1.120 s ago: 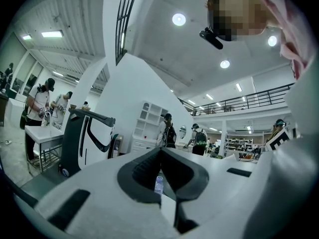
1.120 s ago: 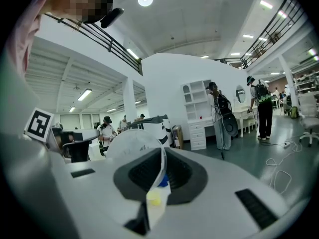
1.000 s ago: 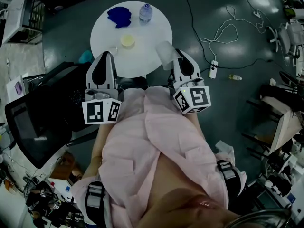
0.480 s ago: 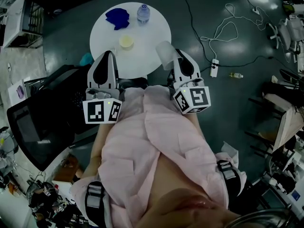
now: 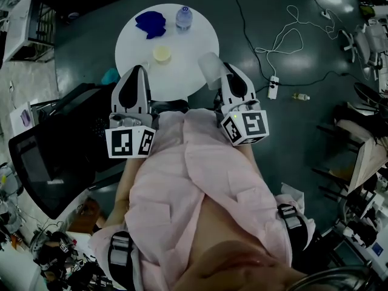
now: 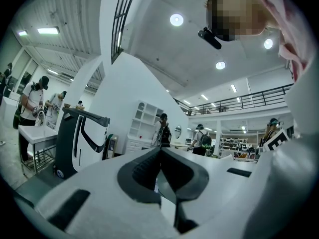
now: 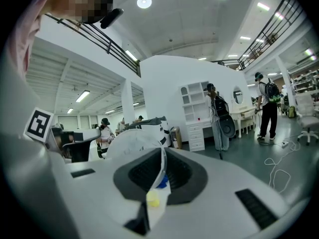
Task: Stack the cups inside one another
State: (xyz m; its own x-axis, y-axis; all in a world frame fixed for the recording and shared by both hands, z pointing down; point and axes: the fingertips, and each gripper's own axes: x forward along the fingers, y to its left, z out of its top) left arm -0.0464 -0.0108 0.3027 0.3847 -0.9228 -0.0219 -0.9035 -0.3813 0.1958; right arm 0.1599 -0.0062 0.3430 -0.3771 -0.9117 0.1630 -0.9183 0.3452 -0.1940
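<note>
In the head view a round white table [image 5: 197, 41] carries a small yellow cup [image 5: 162, 53]. My right gripper [image 5: 222, 71] hangs over the table's near right edge, shut on the rim of a translucent white cup [image 5: 209, 70]. In the right gripper view the jaws [image 7: 162, 152] pinch that cup's thin wall, and the cup's body [image 7: 130, 144] bulges to the left of them. My left gripper [image 5: 136, 70] is level over the near left edge. In the left gripper view [image 6: 159, 151] its pads meet with nothing between them.
A blue cloth [image 5: 151, 22] and a clear bottle [image 5: 183, 17] lie at the table's far side. A teal object [image 5: 110, 73] sits on the floor by the table's left edge. A black chair [image 5: 51, 156] stands at the left, with a power strip and cable [image 5: 272, 88] on the floor at the right.
</note>
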